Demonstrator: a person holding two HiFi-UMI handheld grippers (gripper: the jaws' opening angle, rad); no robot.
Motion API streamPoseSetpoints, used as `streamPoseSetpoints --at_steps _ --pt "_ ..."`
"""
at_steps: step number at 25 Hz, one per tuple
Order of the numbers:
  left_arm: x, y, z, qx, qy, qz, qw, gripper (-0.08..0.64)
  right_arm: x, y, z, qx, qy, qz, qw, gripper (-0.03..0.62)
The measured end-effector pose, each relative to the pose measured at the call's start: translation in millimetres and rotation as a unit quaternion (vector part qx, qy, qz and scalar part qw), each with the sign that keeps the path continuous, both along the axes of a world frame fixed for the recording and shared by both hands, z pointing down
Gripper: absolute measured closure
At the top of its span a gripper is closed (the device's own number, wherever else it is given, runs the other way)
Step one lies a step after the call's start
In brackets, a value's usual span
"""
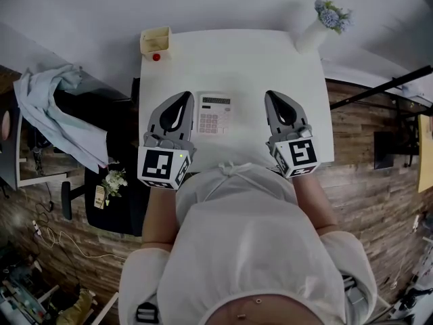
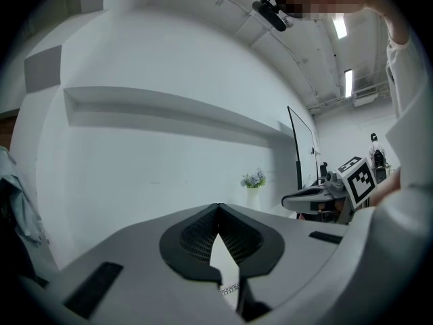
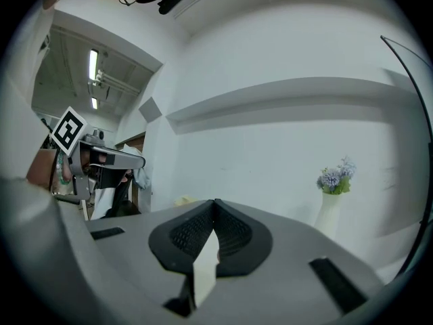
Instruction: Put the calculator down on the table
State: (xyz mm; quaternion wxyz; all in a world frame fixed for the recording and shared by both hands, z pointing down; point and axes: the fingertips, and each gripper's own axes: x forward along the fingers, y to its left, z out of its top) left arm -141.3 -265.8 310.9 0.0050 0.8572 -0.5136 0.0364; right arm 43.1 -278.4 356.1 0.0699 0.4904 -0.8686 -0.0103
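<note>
The white calculator (image 1: 214,114) lies flat on the white table (image 1: 243,59), keys up, between my two grippers and touched by neither. My left gripper (image 1: 184,97) hovers just left of it, jaws shut and empty; in its own view the left gripper (image 2: 218,205) has its tips meeting. My right gripper (image 1: 273,95) is held right of the calculator with a gap of bare table between them. In the right gripper view the right gripper (image 3: 215,200) is shut with nothing between its jaws. Both point level toward the far wall.
A yellow box (image 1: 155,40) and a small red object (image 1: 156,57) sit at the table's back left corner. A white vase of blue flowers (image 1: 314,32) stands at the back right. A pale cloth (image 1: 54,114) hangs over a dark chair left of the table.
</note>
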Motion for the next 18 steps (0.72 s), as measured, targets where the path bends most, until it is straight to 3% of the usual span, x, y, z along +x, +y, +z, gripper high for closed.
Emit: streamPoseSetpoints --at_steps 18 --pt "-4.9 -12.6 10.2 -0.012 -0.003 0.007 0.9999 0.54 -5.0 -13.2 4.0 -0.003 0.004 0.001 1.0 0.591"
